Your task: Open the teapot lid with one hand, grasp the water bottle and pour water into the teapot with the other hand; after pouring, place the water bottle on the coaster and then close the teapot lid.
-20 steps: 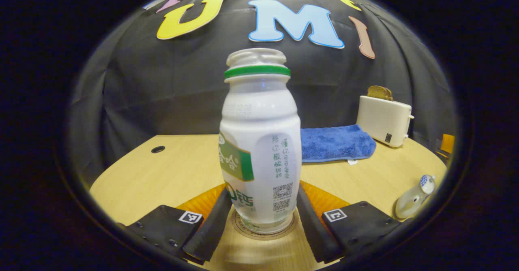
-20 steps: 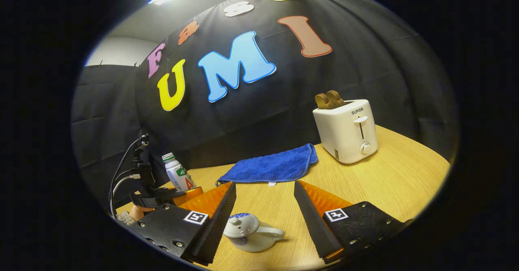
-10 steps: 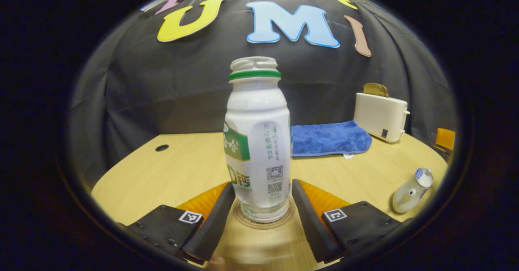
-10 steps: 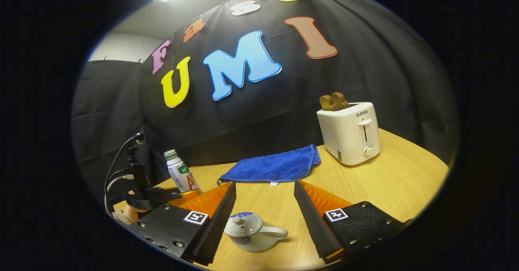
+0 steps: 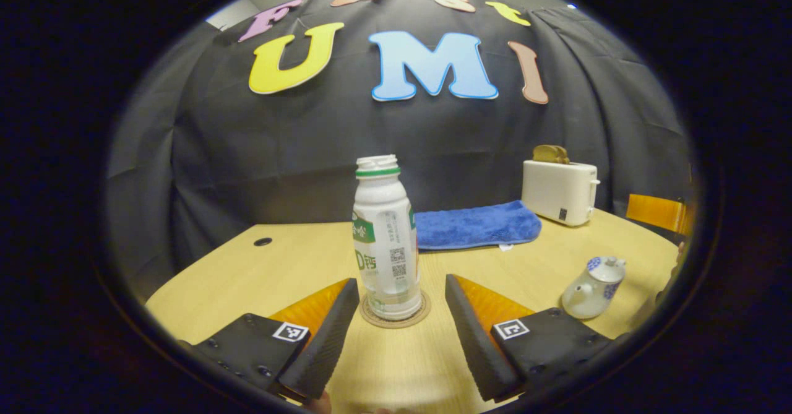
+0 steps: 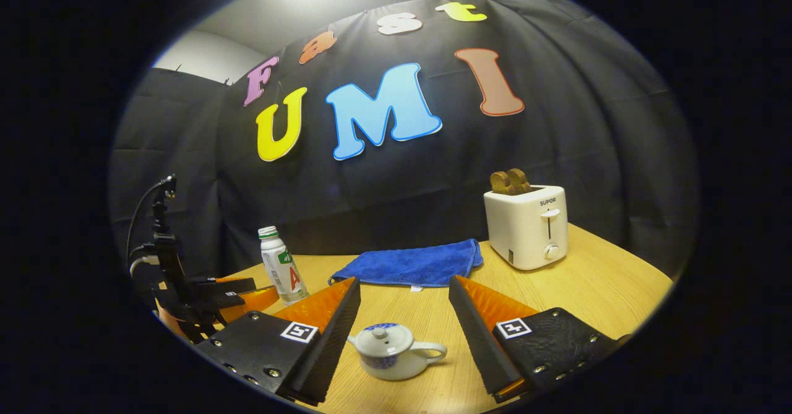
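The water bottle point(image 5: 387, 237) stood upright on the round coaster point(image 5: 396, 310) on the wooden table point(image 5: 291, 265), uncapped, with a green ring at its neck. In the left gripper view the left gripper point(image 5: 402, 321) sat just short of it, spread wide, its 2 fingers point(image 5: 328, 333) flanking the coaster without touching the bottle and holding nothing. The teapot point(image 5: 593, 287) rested off to the right on the table, its lid point(image 5: 605, 268) seated on top. In the right gripper view the teapot point(image 6: 396, 352) lay between the 2 fingers of the right gripper point(image 6: 405, 340), which was also wide apart and clear of the pot, gripping nothing. Behind it lay a folded blue towel point(image 6: 411, 264), and a white toaster point(image 6: 526, 225) with 2 slices of bread point(image 6: 509, 182) stood to the right. The bottle point(image 6: 281, 271) appeared far left beside the other gripper point(image 6: 238, 293).
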A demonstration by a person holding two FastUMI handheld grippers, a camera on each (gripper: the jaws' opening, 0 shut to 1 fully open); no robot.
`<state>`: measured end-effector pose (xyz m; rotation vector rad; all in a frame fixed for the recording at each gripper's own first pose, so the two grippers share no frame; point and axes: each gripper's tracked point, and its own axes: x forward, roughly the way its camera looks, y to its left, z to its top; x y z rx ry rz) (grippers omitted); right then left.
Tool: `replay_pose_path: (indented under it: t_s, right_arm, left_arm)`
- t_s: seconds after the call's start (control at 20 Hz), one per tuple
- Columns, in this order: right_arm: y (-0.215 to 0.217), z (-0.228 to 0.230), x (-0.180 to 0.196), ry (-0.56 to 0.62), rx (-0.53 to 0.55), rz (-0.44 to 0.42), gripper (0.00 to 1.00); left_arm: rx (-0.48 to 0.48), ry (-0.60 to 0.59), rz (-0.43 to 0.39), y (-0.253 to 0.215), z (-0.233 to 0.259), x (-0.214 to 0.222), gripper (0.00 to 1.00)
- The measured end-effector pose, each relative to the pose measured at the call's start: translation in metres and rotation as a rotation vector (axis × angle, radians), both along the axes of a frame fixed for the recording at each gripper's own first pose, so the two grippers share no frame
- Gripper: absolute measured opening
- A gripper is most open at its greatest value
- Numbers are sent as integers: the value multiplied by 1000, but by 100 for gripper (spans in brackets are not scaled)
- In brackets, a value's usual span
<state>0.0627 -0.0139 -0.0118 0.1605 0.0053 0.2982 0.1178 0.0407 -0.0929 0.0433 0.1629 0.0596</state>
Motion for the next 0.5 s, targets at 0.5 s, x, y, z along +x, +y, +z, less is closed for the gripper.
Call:
replay_pose_path:
  t_s: [0.5]
  right_arm:
    - [26,-25,-68,-11,-97,-126,89]
  left_arm:
    - [21,-153,29,-49,16,-92,87]
